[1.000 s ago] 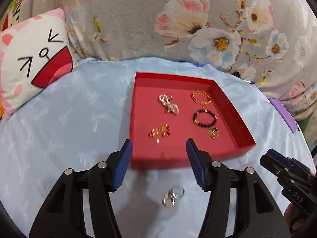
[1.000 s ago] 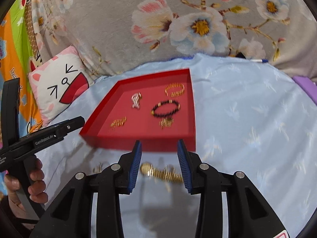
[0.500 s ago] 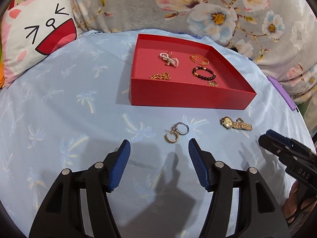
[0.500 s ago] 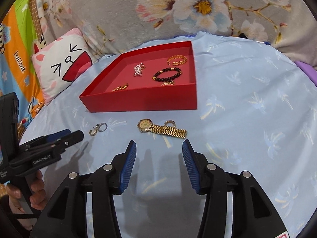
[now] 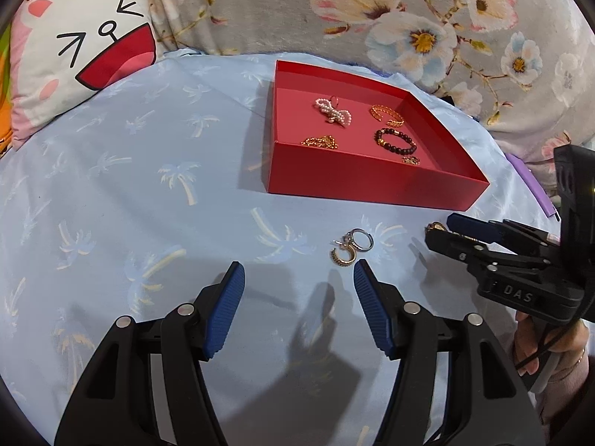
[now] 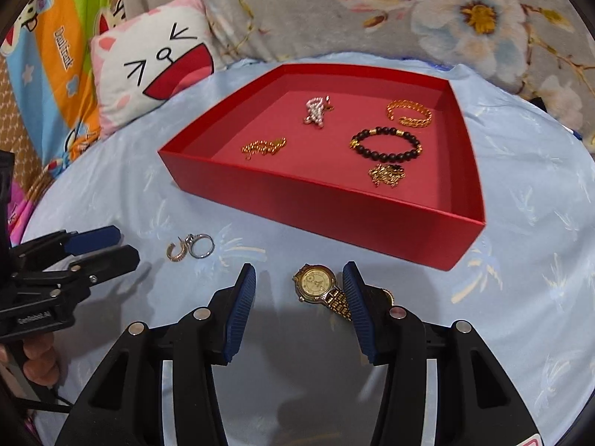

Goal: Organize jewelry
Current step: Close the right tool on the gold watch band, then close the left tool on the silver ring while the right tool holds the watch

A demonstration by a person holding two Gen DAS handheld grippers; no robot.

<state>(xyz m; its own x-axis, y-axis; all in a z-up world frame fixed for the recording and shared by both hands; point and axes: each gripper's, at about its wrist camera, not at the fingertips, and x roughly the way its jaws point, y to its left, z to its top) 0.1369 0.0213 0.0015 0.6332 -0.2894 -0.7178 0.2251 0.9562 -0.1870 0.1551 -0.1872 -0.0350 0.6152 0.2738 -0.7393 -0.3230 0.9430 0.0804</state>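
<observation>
Right gripper spread wide, gold watch between its fingers on the blue cloth; left gripper equally released, nearing 2 earrings before red tray

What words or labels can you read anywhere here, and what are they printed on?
"DAS": raised letters on the black body of the right gripper, in the left camera's view.
"Deal trunk", roughly: on the orange stripe of the cartoon blanket; blurred, so unsure.
Lettering on the left gripper: too blurred to read.
Gold watch dial: markings too small.
</observation>
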